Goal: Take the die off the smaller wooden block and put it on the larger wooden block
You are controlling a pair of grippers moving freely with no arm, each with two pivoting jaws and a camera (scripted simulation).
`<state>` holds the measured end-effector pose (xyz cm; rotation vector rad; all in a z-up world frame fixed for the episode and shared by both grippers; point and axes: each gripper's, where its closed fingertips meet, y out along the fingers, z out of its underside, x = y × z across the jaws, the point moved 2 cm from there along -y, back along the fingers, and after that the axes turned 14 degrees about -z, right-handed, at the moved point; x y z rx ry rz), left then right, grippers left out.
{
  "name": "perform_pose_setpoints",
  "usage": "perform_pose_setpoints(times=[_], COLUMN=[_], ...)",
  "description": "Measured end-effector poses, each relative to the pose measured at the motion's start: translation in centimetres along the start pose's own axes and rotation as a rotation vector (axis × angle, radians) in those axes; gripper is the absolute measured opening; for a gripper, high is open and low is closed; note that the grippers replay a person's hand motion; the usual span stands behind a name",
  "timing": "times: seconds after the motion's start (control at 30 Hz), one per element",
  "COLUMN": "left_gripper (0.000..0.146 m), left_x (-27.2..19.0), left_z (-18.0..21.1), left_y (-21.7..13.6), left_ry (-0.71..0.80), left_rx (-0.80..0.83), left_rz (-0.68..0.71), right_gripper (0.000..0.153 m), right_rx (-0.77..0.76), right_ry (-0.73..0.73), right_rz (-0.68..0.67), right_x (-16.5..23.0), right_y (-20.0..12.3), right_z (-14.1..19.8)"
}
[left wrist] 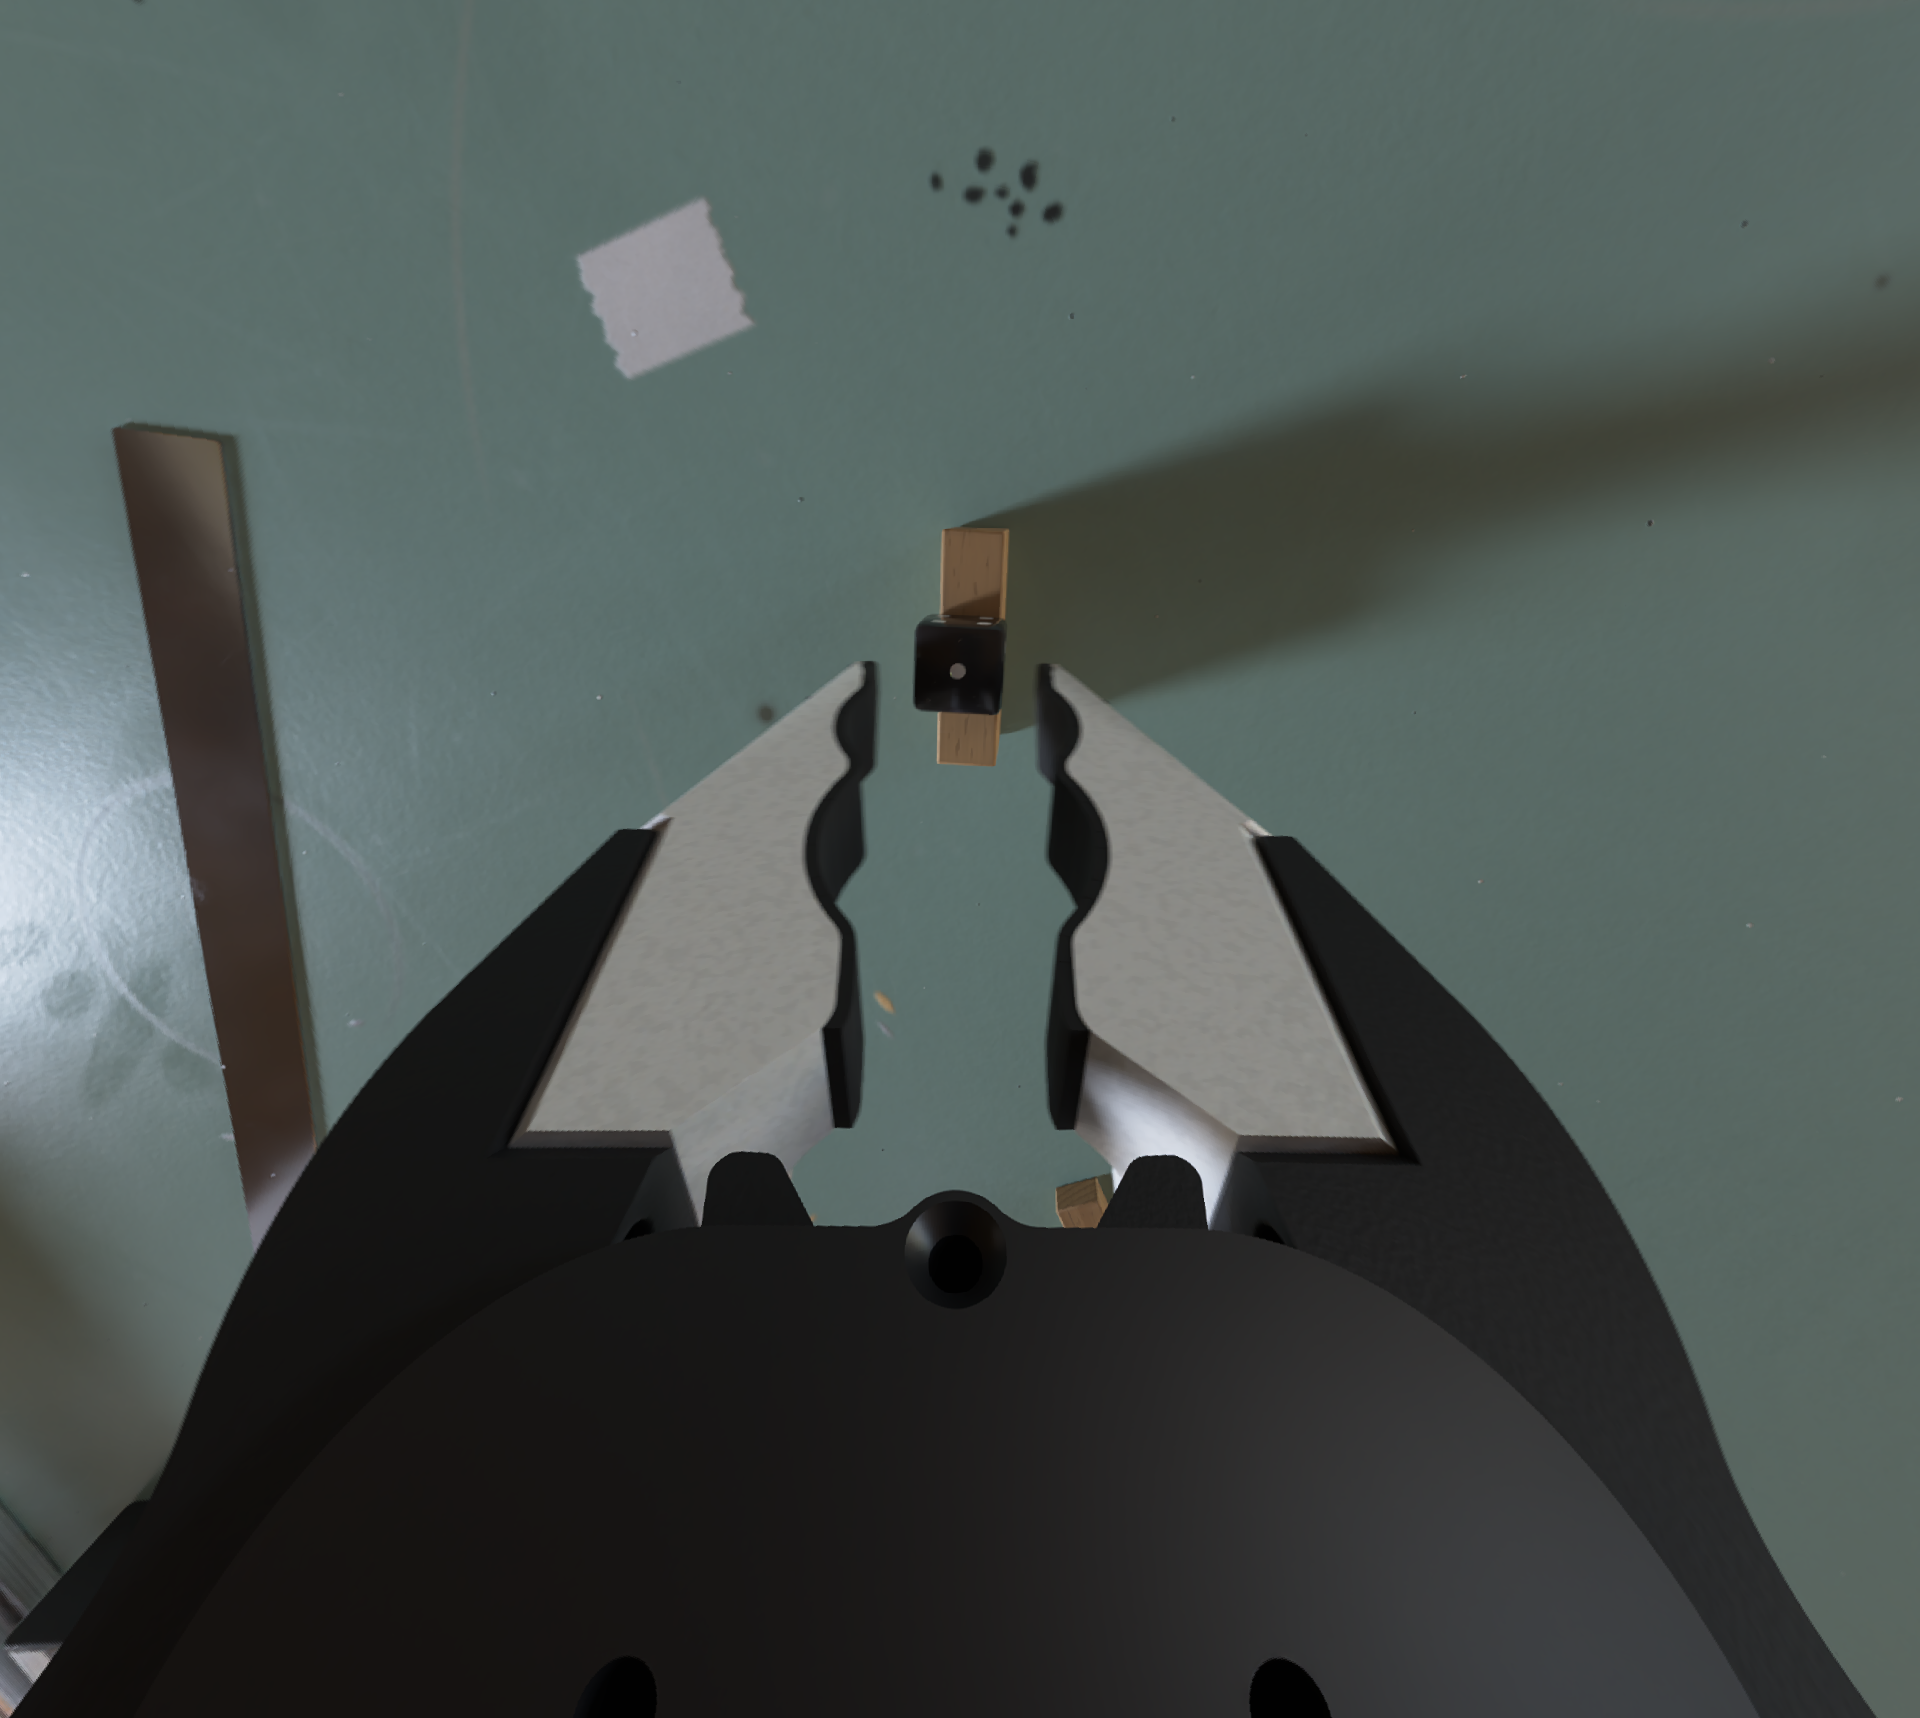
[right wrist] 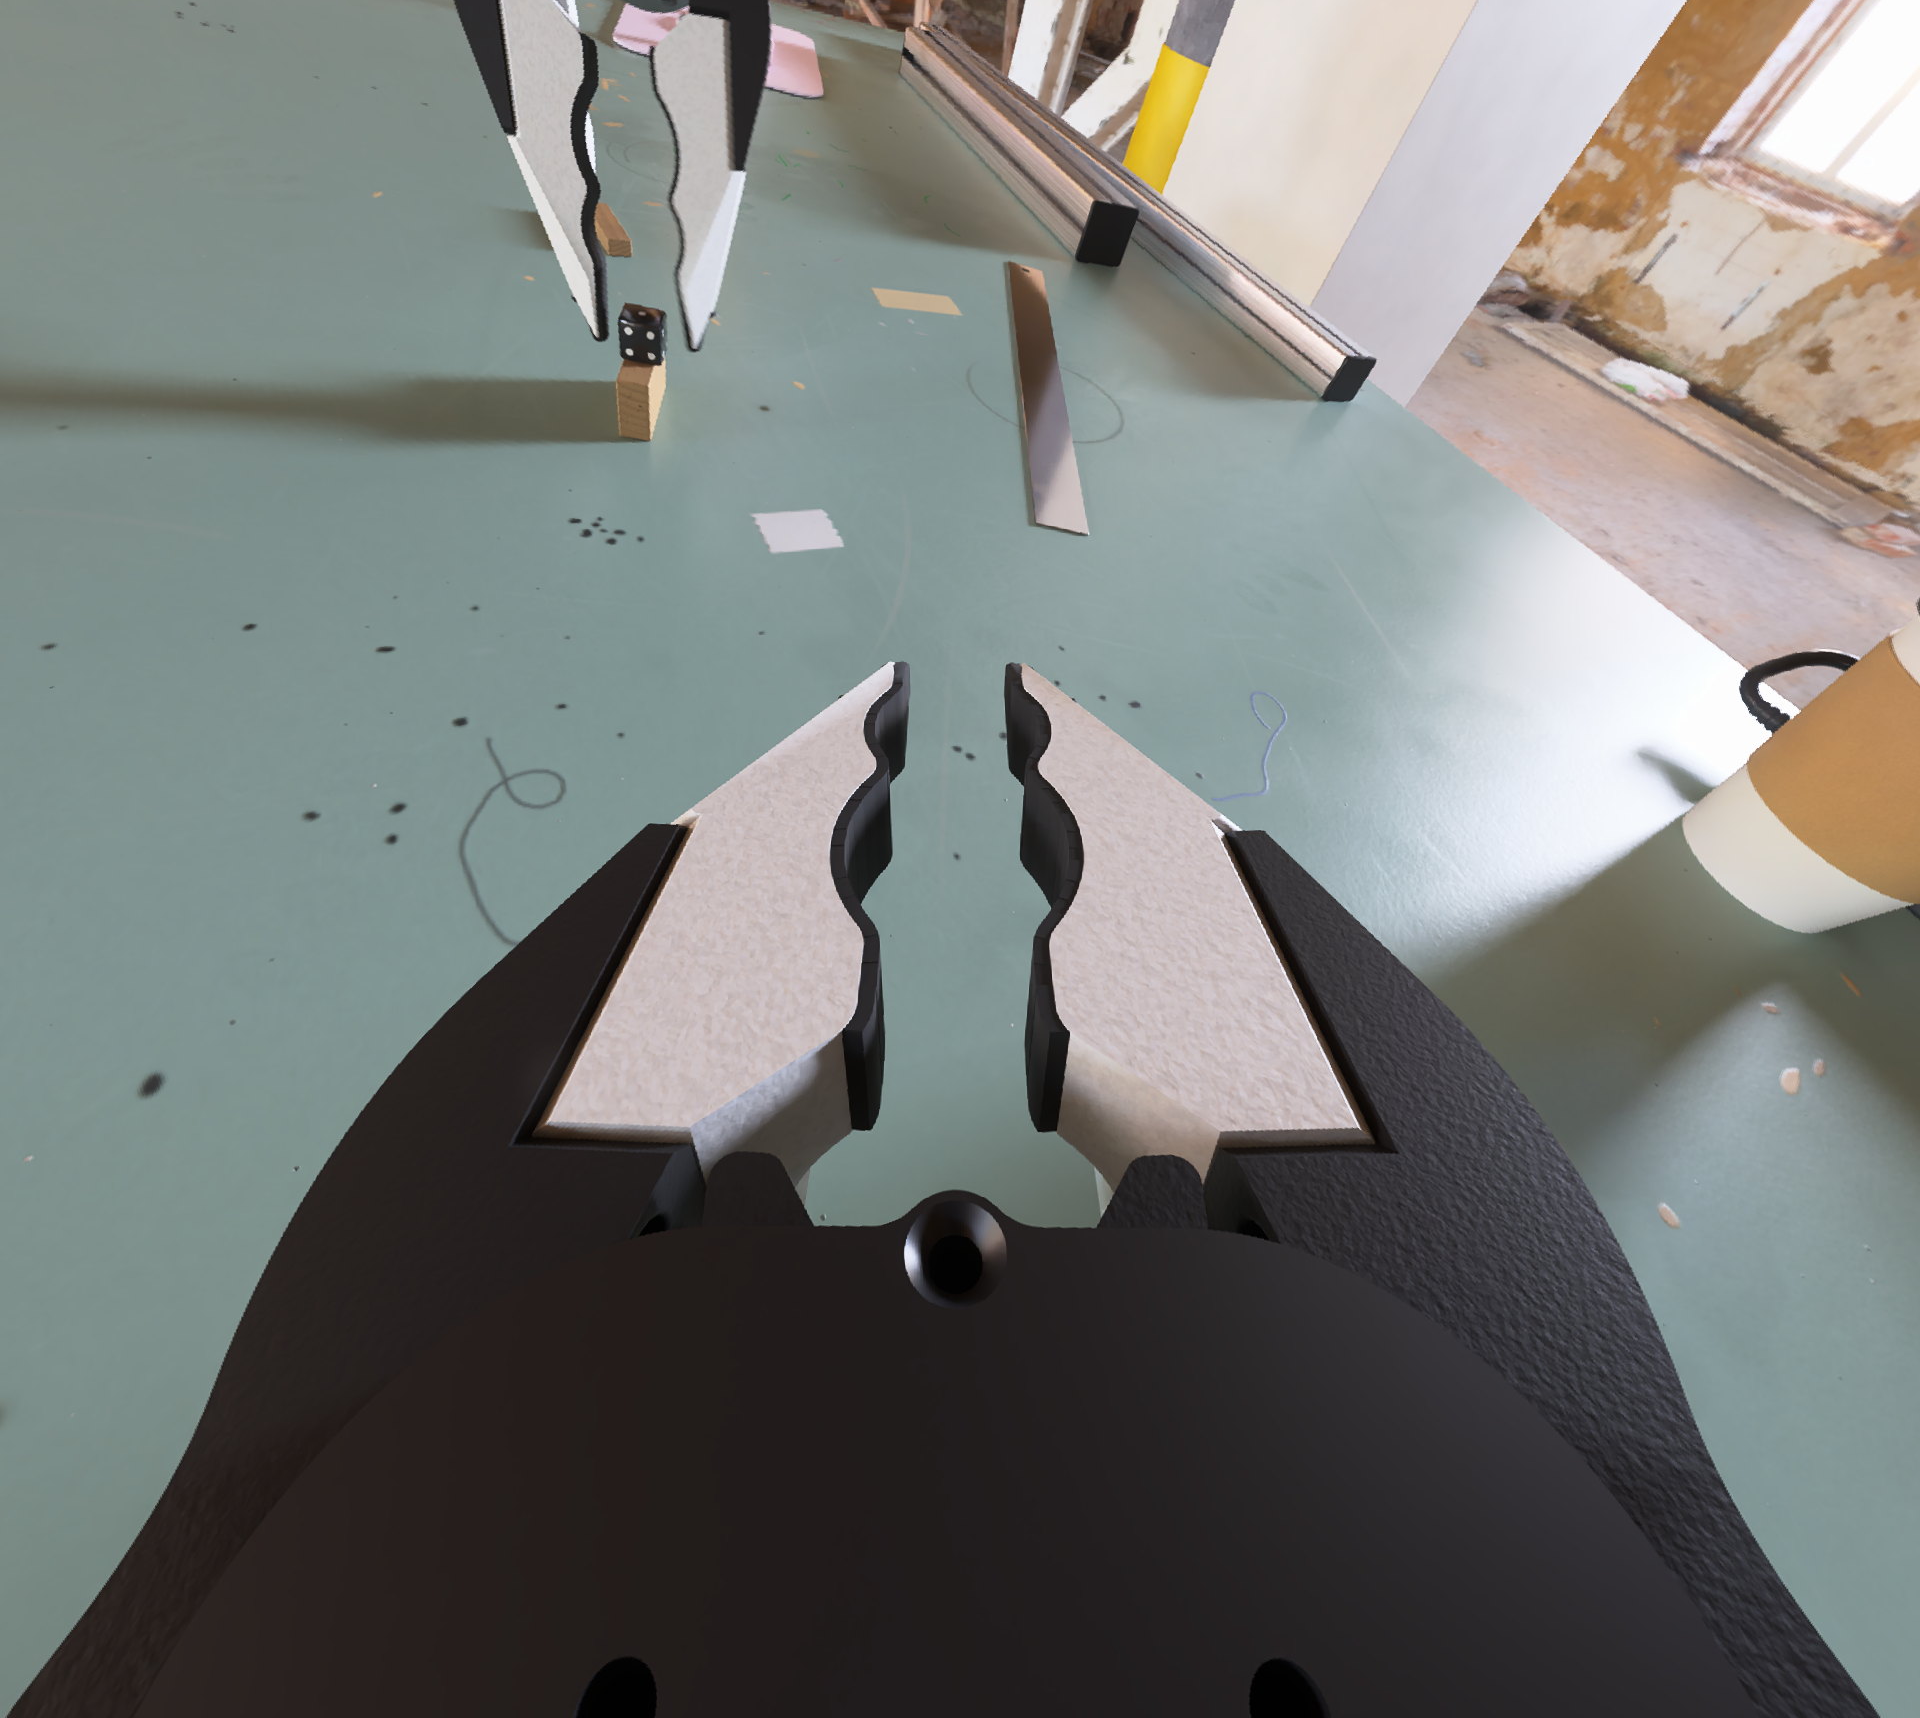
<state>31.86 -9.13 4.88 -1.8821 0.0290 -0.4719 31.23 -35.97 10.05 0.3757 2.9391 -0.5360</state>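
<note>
A black die (left wrist: pixel 956 666) with white pips sits on a narrow wooden block (left wrist: pixel 974 567) standing on the green table (left wrist: pixel 1351 162). My left gripper (left wrist: pixel 956 679) is open and points straight down, with one fingertip on each side of the die and small gaps between. In the right wrist view the left gripper (right wrist: pixel 646 338) straddles the die (right wrist: pixel 641 333) on its block (right wrist: pixel 639 401). A second wooden block (right wrist: pixel 613 229) lies just behind, partly hidden by a finger; its corner shows in the left wrist view (left wrist: pixel 1081 1201). My right gripper (right wrist: pixel 956 692) is open and empty, low over the near table.
A flat metal strip (right wrist: pixel 1044 411) lies right of the blocks and shows in the left wrist view (left wrist: pixel 208 785). Aluminium rails (right wrist: pixel 1143 214) run along the right table edge. A paper cup (right wrist: pixel 1829 795) lies at the right. A white tape patch (right wrist: pixel 797 530) marks the table.
</note>
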Motion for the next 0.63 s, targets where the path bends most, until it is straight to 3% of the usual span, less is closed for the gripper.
perform_pose_setpoints(times=[0.03,0.1,0.27,0.43,0.53,0.63], left_gripper=[0.041,0.048,0.045,0.038,0.037,0.039], left_x=[0.2,0.8,3.1,3.5,1.6,0.0], left_z=[0.0,0.0,1.9,7.6,11.2,14.1], left_y=[-0.2,-1.3,-8.1,-15.3,-16.3,-14.1], left_ry=[-0.005,-0.032,-0.123,-0.252,-0.357,-0.439], left_rx=[-0.007,-0.041,-0.108,-0.103,-0.087,-0.022], left_rz=[-0.006,-0.031,-0.162,-0.292,-0.187,-0.085], right_gripper=[0.018,0.018,0.018,0.018,0.018,0.018], right_rx=[-0.001,-0.006,-0.016,-0.017,-0.010,-0.004], right_ry=[-0.002,-0.004,-0.007,-0.004,0.002,0.008], right_rz=[-0.001,0.000,0.006,0.004,-0.001,0.001], right_x=[0.0,0.1,0.0,0.0,0.0,-0.1], right_y=[0.0,-0.1,-0.3,-0.3,-0.1,0.0], right_z=[0.0,-0.1,-0.3,-0.3,-0.1,0.1])
